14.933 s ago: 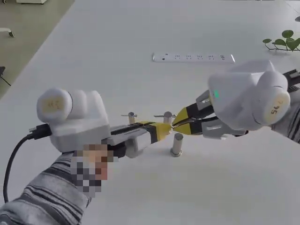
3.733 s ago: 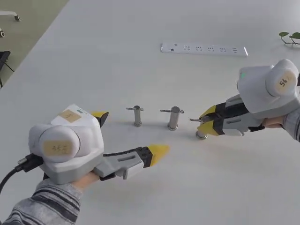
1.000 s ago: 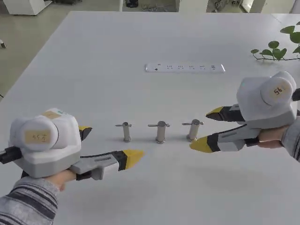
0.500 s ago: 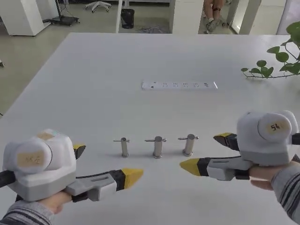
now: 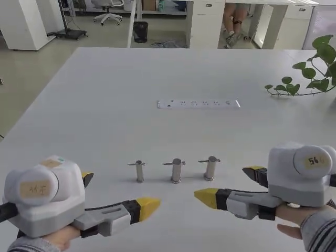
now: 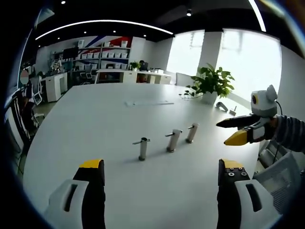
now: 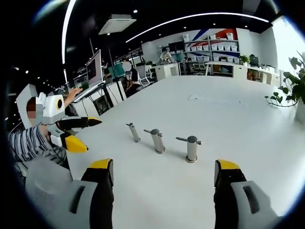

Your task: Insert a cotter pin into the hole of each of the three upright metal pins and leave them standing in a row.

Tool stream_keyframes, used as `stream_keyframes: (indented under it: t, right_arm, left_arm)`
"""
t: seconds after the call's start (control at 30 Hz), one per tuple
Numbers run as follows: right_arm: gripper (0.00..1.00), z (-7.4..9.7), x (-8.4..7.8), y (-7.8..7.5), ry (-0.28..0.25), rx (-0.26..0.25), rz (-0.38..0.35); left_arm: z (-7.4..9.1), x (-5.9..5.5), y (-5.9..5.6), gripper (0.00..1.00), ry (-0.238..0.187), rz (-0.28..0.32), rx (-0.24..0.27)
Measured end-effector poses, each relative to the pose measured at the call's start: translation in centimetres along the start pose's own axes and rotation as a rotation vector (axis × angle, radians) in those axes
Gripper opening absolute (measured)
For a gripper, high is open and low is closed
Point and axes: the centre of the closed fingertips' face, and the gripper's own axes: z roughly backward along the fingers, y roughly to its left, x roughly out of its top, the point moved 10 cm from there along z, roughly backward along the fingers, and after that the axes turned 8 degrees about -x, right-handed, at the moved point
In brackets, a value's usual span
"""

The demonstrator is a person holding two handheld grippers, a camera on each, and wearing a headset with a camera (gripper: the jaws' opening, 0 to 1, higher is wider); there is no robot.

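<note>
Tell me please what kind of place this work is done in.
Probably an open-plan office or lab: a large white table with a power strip, a potted plant, and shelves of boxes on the far wall.

Your three metal pins [image 5: 176, 171] look shiny and smooth. The table [image 5: 105, 105] is white, smooth and matt. Your left gripper [image 5: 118, 191] and right gripper [image 5: 227, 184] are smooth plastic.

- Table [image 5: 79, 115]: bears everything listed.
- Middle pin [image 5: 176, 172]: upright on the table, centre of a row of three.
- Left pin [image 5: 139, 172]: near the middle pin, to its left.
- Right pin [image 5: 211, 169]: near the middle pin, to its right.
- Cotter pins [image 5: 168, 163]: one crosswise through each pin's top.
- Power strip [image 5: 198, 104]: flat, well behind the middle pin.
- Plant [image 5: 310, 73]: behind and far right of the middle pin.
- Left gripper [image 5: 118, 191]: before the middle pin, to its left.
- Right gripper [image 5: 227, 182]: before the middle pin, to its right.
</note>
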Motion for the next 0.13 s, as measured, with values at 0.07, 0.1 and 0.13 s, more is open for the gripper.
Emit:
stream_keyframes:
  t: [0.07, 0.1, 0.13]
  right_arm:
    - [0.86, -0.02, -0.09, 0.07, 0.008, -0.006, 0.021]
    - [0.86, -0.02, -0.11, 0.07, 0.011, -0.003, 0.022]
    - [0.86, 0.01, -0.19, 0.16, 0.014, -0.001, 0.017]
  left_arm:
    - [0.00, -0.09, -0.07, 0.99, 0.005, -0.001, -0.002]
    - [0.00, -0.12, -0.11, 0.99, 0.007, -0.001, -0.002]
    - [0.02, -0.16, -0.14, 0.99, 0.009, -0.001, 0.000]
